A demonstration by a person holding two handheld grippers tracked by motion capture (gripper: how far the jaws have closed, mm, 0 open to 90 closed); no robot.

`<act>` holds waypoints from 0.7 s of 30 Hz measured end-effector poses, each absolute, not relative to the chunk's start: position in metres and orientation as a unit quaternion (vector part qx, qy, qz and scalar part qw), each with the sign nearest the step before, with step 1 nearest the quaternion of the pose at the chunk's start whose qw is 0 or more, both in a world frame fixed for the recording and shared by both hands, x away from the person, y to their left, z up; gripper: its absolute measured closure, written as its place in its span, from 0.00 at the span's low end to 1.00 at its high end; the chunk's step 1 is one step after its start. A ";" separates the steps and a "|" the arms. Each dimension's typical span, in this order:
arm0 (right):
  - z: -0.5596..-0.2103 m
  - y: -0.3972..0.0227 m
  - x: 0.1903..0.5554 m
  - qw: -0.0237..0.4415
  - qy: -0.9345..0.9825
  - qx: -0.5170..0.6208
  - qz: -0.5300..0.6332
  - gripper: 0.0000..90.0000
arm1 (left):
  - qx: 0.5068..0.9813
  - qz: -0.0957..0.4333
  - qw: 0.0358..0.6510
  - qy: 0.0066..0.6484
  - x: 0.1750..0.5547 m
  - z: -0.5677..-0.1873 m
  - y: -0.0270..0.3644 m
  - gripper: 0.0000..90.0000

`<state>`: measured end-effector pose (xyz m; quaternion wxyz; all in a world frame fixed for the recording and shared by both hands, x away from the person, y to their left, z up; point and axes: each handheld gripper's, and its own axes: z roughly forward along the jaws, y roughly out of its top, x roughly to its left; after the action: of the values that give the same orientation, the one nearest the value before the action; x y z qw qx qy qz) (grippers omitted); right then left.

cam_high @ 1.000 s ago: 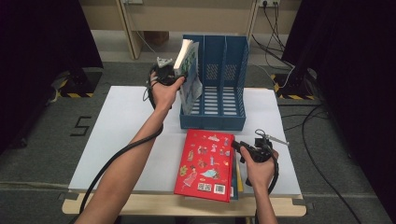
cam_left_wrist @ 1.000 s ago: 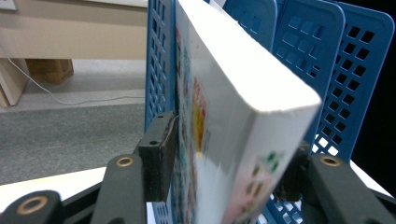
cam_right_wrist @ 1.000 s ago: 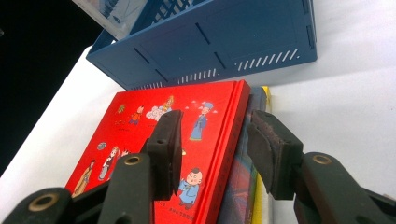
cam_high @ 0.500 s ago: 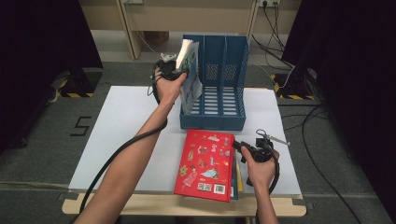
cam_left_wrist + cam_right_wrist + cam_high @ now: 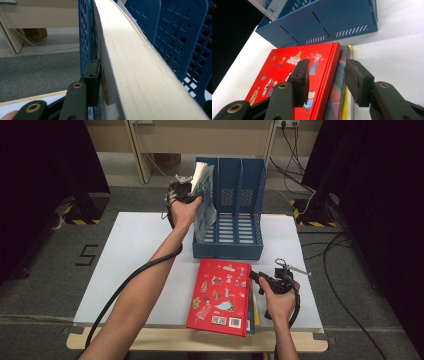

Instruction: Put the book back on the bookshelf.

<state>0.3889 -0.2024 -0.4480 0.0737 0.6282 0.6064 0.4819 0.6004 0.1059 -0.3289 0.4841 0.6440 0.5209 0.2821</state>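
A thick book [image 5: 204, 180] with a pale page edge [image 5: 140, 65] stands tilted in the leftmost slot of the blue file holder [image 5: 235, 249]. My left gripper [image 5: 192, 189] holds it near the top; its jaws have just been closing with the book between them. In the left gripper view one pad [image 5: 93, 80] presses flat on the cover. A red picture book [image 5: 220, 295] lies on a small stack at the table's near edge. My right gripper [image 5: 255, 279] hovers open at that stack's right edge; in its own view the right gripper [image 5: 327, 77] straddles the red book's [image 5: 287, 75] spine without touching.
Under the red book lie a blue and a yellow book [image 5: 348, 105]. The file holder's [image 5: 324, 22] middle and right slots hold nothing. The white table [image 5: 135, 250] has free room at the left. Cables and dark curtains surround the table on the floor.
The left hand has edged a little farther up along the book at the holder, and the fingers have tightened around the gripper. The right hand has kept still.
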 end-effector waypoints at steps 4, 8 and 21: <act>-0.449 -0.203 0.389 0.073 0.608 0.628 0.481 0.61 | 0.650 0.294 0.466 0.523 0.602 -0.328 0.104 0.78; -0.450 -0.204 0.389 0.068 0.605 0.633 0.478 0.61 | 0.649 0.293 0.464 0.527 0.602 -0.327 0.102 0.81; -0.451 -0.208 0.389 0.076 0.605 0.629 0.483 0.61 | 0.622 0.318 0.507 0.505 0.599 -0.324 0.101 0.82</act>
<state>0.3891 -0.2082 -0.4508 0.0759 0.6290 0.6047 0.4827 0.5988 0.1013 -0.3242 0.5067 0.6224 0.5050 0.3177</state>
